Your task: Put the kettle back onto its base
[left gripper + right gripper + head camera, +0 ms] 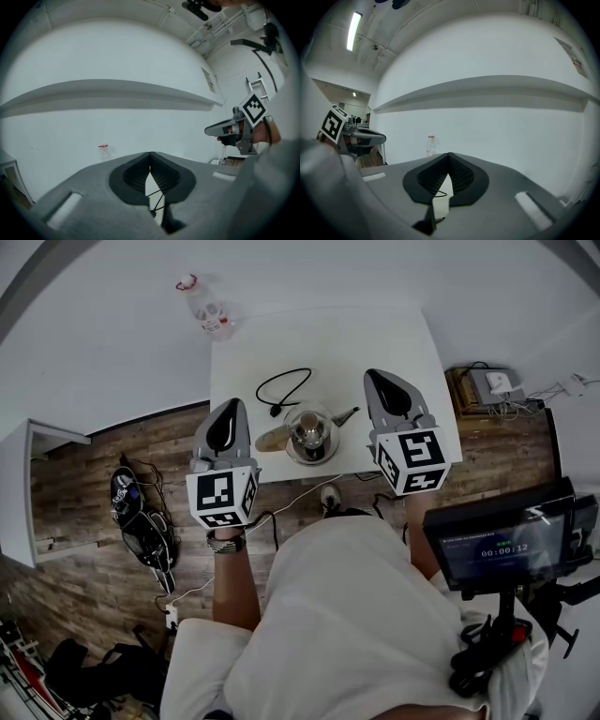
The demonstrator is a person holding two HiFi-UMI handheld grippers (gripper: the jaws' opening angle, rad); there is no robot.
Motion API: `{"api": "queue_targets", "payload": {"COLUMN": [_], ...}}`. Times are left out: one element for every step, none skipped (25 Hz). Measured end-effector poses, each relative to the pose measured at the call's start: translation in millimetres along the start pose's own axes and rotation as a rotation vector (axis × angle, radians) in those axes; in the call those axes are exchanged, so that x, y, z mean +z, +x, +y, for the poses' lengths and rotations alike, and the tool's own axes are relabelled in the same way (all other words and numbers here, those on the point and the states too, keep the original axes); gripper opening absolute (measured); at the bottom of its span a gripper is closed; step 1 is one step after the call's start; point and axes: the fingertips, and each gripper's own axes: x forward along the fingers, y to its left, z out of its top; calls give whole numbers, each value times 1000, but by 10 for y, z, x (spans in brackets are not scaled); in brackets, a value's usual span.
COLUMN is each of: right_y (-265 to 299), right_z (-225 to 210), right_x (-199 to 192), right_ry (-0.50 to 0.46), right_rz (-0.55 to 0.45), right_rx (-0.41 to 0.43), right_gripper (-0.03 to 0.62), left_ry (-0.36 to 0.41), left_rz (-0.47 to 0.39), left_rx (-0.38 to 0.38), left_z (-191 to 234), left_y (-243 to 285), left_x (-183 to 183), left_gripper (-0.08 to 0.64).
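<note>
A shiny metal kettle [311,432] with a wooden handle pointing left and its spout pointing right stands near the front edge of the white table [394,343]. A round rim shows under it; whether that is its base I cannot tell. My left gripper [230,409] hovers just left of the handle, shut and empty. My right gripper [375,377] hovers right of the spout, also shut and empty. In the left gripper view the jaws [150,154] meet with nothing between them. The right gripper view [449,155] shows the same. Neither gripper view shows the kettle.
A looped black cord [284,387] lies on the table behind the kettle. A clear bottle with a red cap [208,310] stands on the floor by the wall. A low stand with devices [492,385] is at the right, a screen [497,545] near my right side, and bags [141,517] on the floor at left.
</note>
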Motion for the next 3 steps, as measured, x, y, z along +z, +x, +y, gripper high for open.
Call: {"api": "queue_targets", "payload": {"right_y": [1, 2, 2], "right_z": [-1, -1, -2], "right_x": [-2, -4, -7], "right_ry": [3, 5, 8], "right_rz": [0, 1, 1], "right_rx": [0, 0, 0], "right_gripper": [2, 2, 2], "left_ry": [-2, -4, -6], "left_rz": [-3, -6, -9], "left_rx": [-1, -2, -3], "left_z": [1, 1, 1], "left_y": [1, 2, 3], "left_x": [2, 4, 6], "left_gripper": [6, 6, 6]}}
